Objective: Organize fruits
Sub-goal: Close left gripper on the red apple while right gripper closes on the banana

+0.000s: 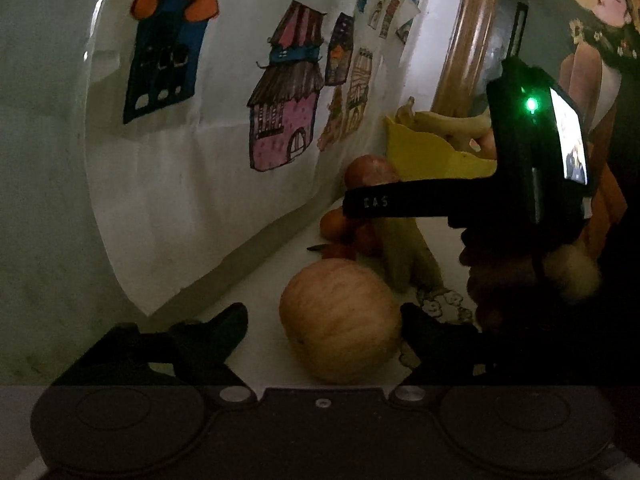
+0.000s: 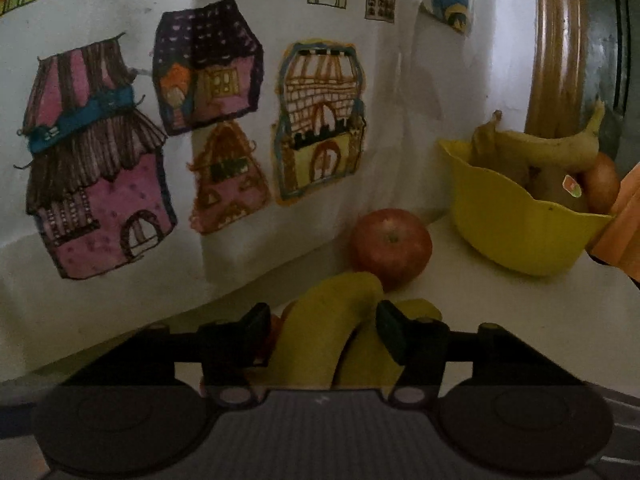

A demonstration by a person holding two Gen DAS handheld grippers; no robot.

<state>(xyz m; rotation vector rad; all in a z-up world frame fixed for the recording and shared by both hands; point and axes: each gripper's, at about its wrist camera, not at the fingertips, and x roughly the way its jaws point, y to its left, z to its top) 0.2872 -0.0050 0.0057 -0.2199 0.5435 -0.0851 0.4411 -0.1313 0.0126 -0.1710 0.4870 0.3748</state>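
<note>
Both claws angled down: left claw [image 1: 324, 332] brackets apple [image 1: 340, 322].

Fruit on my table, below the wall drawings.
Apple [image 2: 391, 248] sits behind bananas [image 2: 320, 320]; bowl [image 2: 516, 232] at frame right holds more fruit.

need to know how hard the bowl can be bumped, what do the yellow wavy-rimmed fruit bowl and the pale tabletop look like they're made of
Yellow wavy-rimmed fruit bowl: probably moulded plastic, semi-matte; uniform colour, thin scalloped rim, soft sheen.
Pale tabletop: smooth and hard-looking, perhaps laminate or painted board; the dim light leaves it open.
</note>
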